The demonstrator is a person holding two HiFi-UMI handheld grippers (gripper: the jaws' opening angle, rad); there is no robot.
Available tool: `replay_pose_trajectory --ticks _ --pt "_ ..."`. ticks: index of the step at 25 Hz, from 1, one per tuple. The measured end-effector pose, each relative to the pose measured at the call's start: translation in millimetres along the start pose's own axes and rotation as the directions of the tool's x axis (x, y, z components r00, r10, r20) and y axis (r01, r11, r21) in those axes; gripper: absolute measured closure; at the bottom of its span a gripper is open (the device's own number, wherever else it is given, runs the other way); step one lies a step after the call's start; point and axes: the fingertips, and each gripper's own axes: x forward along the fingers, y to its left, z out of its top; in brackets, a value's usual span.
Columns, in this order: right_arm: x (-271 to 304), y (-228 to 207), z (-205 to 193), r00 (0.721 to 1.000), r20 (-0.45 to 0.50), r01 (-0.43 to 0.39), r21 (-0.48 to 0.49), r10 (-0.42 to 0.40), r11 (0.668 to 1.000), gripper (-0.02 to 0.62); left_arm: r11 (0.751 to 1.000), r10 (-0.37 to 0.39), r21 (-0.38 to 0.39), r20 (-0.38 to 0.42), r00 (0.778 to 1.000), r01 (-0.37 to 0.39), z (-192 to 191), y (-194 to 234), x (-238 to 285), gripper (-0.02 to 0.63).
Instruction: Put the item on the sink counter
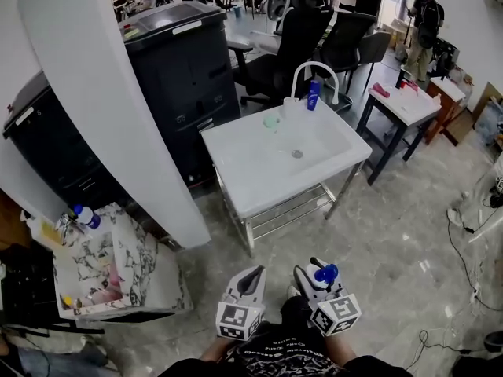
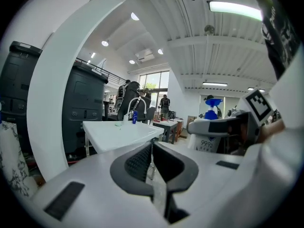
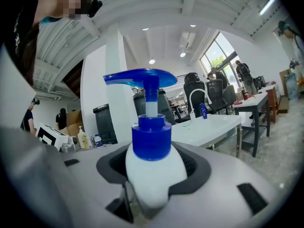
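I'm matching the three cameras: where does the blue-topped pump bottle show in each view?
Head view: pump bottle at bottom, right of centre, in the right hand-held gripper.
Left gripper view: right of centre, blue top upward.
Right gripper view: dead centre, clamped between the jaws.
Shared landmark: the white sink counter, beyond the bottle in all three.

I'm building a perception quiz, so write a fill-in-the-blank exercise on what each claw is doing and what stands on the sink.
1. The right claw is clamped on a white pump bottle with a ___ pump head.
2. The left claw is shut and holds ___.
3. On the sink, a small blue bottle stands beside the ___.
Missing words: blue; nothing; faucet.
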Motion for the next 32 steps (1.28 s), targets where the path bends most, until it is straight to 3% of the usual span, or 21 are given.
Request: replay_pose_trajectory --ticks 7,12,19,27,32 --pt "36 -27 3 0.999 -0.018 -0.05 -0.003 0.049 0.999 0.397 0.999 0.051 -0.015 -0.023 0.998 -0.052 -3 18 34 0.591" --pt "76 -66 16 0.993 -0.051 -0.109 -0.009 0.109 0.994 0.397 0.996 0.079 0.037 -0.059 0.995 -0.077 7 25 79 0.591" --pt "132 -121 43 0.98 -0.067 -0.191 -0.042 0.188 0.981 0.397 0.984 0.178 -0.024 -0.039 0.983 -0.179 32 57 151 0.591" --pt "164 -183 67 0.964 -0.095 -0.257 -0.076 0.249 0.964 0.397 0.974 0.212 -0.078 -0.019 0.977 -0.213 45 43 226 0.591" --pt "178 -205 72 0.96 -0.094 -0.269 -0.065 0.262 0.961 0.397 0.968 0.24 -0.074 -0.031 0.97 -0.242 45 43 245 0.591"
